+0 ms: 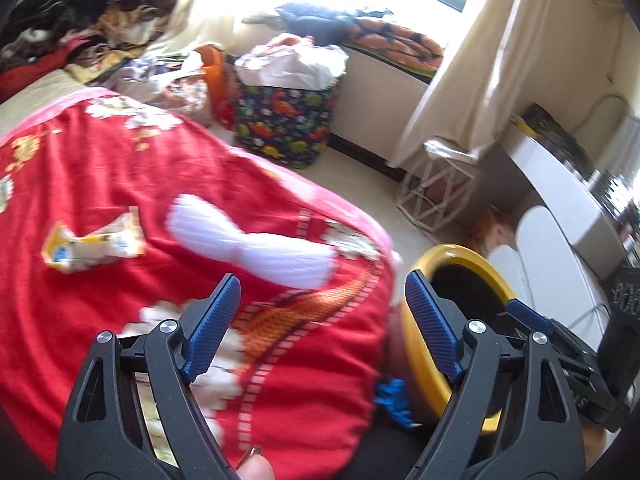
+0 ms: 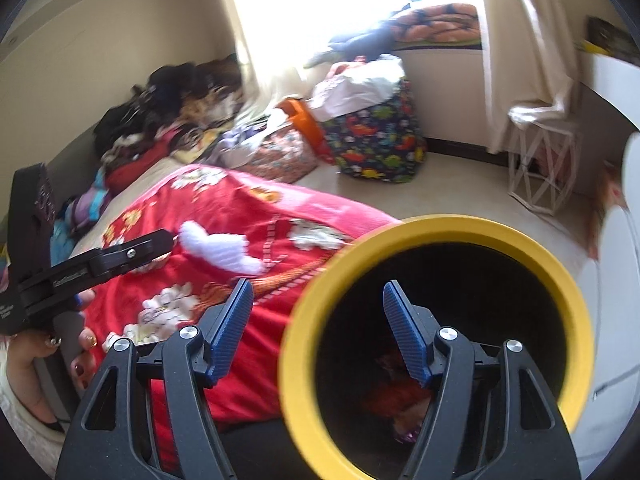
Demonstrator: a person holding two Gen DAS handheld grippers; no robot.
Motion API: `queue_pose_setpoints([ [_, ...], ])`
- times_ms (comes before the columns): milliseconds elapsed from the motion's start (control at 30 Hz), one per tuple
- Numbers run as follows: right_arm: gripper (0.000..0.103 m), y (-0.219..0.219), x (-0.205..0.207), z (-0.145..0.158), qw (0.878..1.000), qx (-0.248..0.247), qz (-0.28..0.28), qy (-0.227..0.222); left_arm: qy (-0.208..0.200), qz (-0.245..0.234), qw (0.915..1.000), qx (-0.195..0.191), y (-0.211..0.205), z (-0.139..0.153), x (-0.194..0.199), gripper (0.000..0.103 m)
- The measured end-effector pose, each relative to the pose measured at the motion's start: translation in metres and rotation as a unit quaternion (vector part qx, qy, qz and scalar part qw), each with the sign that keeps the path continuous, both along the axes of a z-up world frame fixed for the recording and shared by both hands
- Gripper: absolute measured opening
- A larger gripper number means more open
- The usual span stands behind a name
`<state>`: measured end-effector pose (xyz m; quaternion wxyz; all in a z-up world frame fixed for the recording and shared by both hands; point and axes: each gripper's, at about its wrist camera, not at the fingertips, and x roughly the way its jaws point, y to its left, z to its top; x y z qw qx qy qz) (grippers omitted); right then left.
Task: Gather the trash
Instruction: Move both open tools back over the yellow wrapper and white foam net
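Gaping wide and empty, the left gripper faces white foam netting and a yellow wrapper on the red blanket. The right gripper (also spread) straddles the yellow-rimmed bin rim; some trash already lies inside, I judge.

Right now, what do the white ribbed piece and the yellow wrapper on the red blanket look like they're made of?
The white ribbed piece looks like soft foam netting, matte, with fine parallel ridges and a pinched waist; blur leaves that open. The yellow wrapper looks like thin printed plastic film, crinkled and slightly glossy. The red blanket looks woven.
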<state>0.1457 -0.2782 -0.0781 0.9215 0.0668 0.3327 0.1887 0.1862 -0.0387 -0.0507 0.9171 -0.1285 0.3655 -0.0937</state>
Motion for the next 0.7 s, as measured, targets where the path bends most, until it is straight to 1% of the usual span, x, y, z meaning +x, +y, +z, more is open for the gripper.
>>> queue_pose_setpoints([
  [33,0.066,0.011,0.004,0.000,1.000,-0.006,0.015,-0.001,0.000,0.010,0.9999,0.001,0.008,-0.001,0.001,0.076],
  [100,0.070,0.032,0.011,-0.001,0.999,-0.020,0.039,-0.002,0.003,0.032,0.9995,-0.002,0.027,-0.004,0.001,0.076],
  [267,0.072,0.076,0.036,-0.009,0.995,-0.048,0.090,0.006,0.005,0.086,0.9962,-0.004,0.069,-0.009,0.003,0.076],
  [367,0.073,0.101,0.053,-0.017,0.992,-0.067,0.109,0.017,0.009,0.115,0.9933,-0.006,0.096,-0.013,0.004,0.076],
  [433,0.076,0.113,0.062,-0.022,0.990,-0.082,0.109,0.027,0.009,0.132,0.9912,-0.008,0.111,-0.016,0.003,0.076],
  [600,0.077,0.138,0.092,-0.034,0.988,-0.102,0.112,0.042,0.017,0.178,0.9838,-0.013,0.153,-0.026,0.002,0.076],
  [700,0.078,0.149,0.110,-0.045,0.984,-0.111,0.121,0.063,0.023,0.196,0.9801,-0.021,0.173,-0.034,0.001,0.076],
])
